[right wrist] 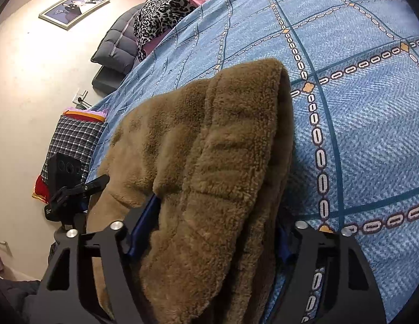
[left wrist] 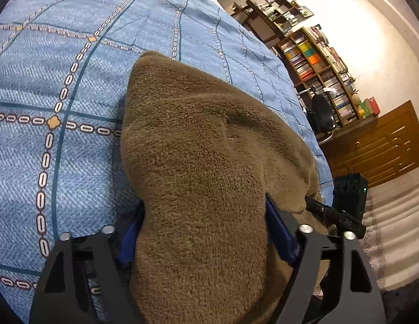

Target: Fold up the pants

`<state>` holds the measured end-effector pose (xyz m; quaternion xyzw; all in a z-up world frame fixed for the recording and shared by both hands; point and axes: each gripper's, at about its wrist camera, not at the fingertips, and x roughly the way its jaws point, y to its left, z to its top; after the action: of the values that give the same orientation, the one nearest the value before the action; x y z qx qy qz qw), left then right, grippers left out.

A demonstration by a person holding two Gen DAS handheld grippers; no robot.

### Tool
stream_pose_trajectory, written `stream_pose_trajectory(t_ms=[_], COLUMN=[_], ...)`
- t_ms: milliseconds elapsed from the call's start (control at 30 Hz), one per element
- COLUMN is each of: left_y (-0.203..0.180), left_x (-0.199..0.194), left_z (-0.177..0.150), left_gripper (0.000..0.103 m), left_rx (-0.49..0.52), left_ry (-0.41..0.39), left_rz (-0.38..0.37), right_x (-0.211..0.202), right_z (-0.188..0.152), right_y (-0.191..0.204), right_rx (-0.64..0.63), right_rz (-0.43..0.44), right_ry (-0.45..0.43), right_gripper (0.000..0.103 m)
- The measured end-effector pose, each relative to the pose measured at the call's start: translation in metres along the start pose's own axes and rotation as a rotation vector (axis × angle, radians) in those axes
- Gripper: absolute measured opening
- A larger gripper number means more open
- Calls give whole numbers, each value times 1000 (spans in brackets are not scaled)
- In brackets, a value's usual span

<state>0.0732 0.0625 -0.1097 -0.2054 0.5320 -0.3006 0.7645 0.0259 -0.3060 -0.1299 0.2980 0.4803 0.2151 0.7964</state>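
The brown fleece pants [left wrist: 198, 162] lie on the blue patterned bedspread [left wrist: 60, 81]. My left gripper [left wrist: 205, 232] is shut on a thick fold of the pants, and its blue pads [left wrist: 129, 240] press the fabric from both sides. In the right wrist view the pants [right wrist: 209, 162] show folded layers with a rounded fold edge at the top. My right gripper [right wrist: 217, 232] is shut on that bundle too, one blue pad [right wrist: 144, 224] showing at the left. Each gripper shows in the other's view, the right one [left wrist: 344, 205] and the left one [right wrist: 66, 189], at the far side of the pants.
The bedspread [right wrist: 358, 108] stretches wide beside the pants. A bookshelf [left wrist: 317, 62], an office chair [left wrist: 321, 113] and a wooden cabinet [left wrist: 376, 145] stand beyond the bed. Pillows and bedding [right wrist: 155, 19] are piled at the head, and a plaid cushion [right wrist: 71, 140] lies beside the bed.
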Motion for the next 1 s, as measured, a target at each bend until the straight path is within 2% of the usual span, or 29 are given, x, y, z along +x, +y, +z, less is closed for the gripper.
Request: stream_pose_trajectory(t_ms=[167,267,400,667,1000], left_y=[-9,-15,-28,-62,-85], left_x=[-11,-20,-26,-11,49], left_z=[-1,4,17,66,140], left_gripper=[58,49,44,43,43], left_rx=[34,44,67,138,172], left_ry=[-44,-74,-110,-165,-158], left_rz=[-7,-21,-31,-37,-20], right_x=[-13,-22,-35,-55,-49], right_z=[2,7,21,71,147], right_y=[13,24,36,36,-2], right_rx=[-47,-82,-134,-186,-165], right_rz=[-17,-24,-33,-64,-116], right_ry=[-40,-72,-127,-235,-283], right_gripper=[54,52,52,51,51])
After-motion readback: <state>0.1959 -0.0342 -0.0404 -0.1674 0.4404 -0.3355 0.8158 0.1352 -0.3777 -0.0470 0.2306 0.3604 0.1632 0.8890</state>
